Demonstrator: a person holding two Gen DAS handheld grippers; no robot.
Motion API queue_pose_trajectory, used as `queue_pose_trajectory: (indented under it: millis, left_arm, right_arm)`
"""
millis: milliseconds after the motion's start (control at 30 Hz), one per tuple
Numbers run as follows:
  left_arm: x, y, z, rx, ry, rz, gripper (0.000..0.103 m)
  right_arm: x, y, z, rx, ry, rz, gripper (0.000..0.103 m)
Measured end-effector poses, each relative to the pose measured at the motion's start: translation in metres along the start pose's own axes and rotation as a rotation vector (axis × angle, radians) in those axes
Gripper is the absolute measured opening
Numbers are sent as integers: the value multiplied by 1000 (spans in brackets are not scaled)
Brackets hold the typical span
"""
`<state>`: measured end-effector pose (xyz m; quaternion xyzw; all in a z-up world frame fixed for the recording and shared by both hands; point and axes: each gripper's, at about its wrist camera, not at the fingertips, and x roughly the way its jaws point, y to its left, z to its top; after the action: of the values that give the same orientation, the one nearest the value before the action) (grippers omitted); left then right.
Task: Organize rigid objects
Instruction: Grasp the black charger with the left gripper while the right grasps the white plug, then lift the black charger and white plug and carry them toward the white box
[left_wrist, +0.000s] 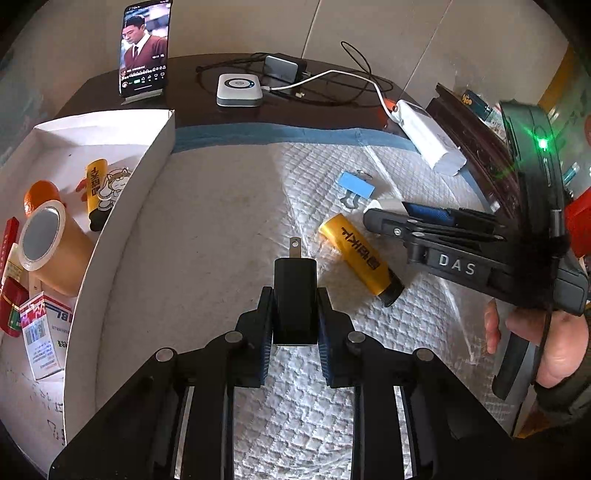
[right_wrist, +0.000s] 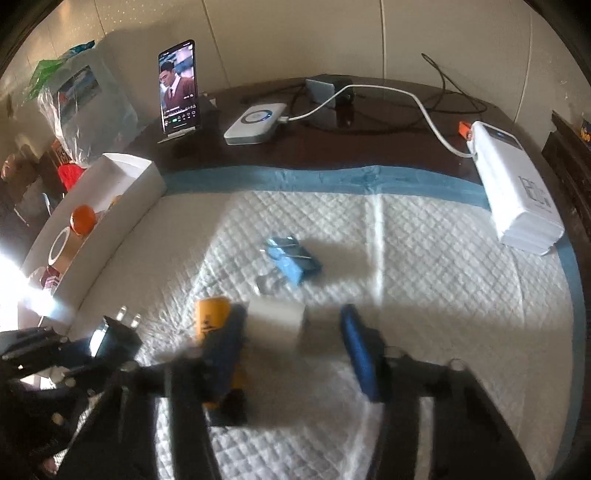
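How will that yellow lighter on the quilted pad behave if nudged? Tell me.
The yellow lighter lies on its side; its rounded body could roll, though the quilted pad may damp that. It looks stiff, and its glossy shell may slip between the fingers.

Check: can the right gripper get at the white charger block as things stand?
Probably yes. The right gripper is open, and the white charger block sits between its fingers with nothing over it. The yellow lighter lies close to the left finger and could get nudged.
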<state>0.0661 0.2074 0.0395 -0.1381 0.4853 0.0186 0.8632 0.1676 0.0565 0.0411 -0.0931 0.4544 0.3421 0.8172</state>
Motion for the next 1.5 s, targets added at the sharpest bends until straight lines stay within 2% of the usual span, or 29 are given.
queue_pose_trajectory:
  millis: [200, 467, 700, 900, 1000, 1133, 1500]
  left_arm:
    - [-11, -1, 2, -8, -35, -10, 20]
    - [-47, -9, 7, 11, -129, -8, 20]
    - [-93, -10, 15, 25, -244, 53, 20]
    - [-139, 9, 19, -6, -349, 143, 20]
    - [-152, 17, 19, -21, -377, 180, 20]
    - [-161, 31, 15, -49, -395, 213, 20]
    - [-169, 51, 3, -100, -400, 245, 20]
  right_arm:
    - [-18, -12, -3, 41, -44, 38, 46]
    - [-70, -6, 11, 51, -195, 96, 46]
    - [-124, 12, 30, 17, -356, 125, 46]
    - [-170, 18, 45, 5, -482, 153, 46]
    - [-175, 31, 47, -20, -497, 179, 46]
    - [-167, 50, 48, -55, -469, 228, 46]
    - [-158, 79, 45, -120, -426, 263, 46]
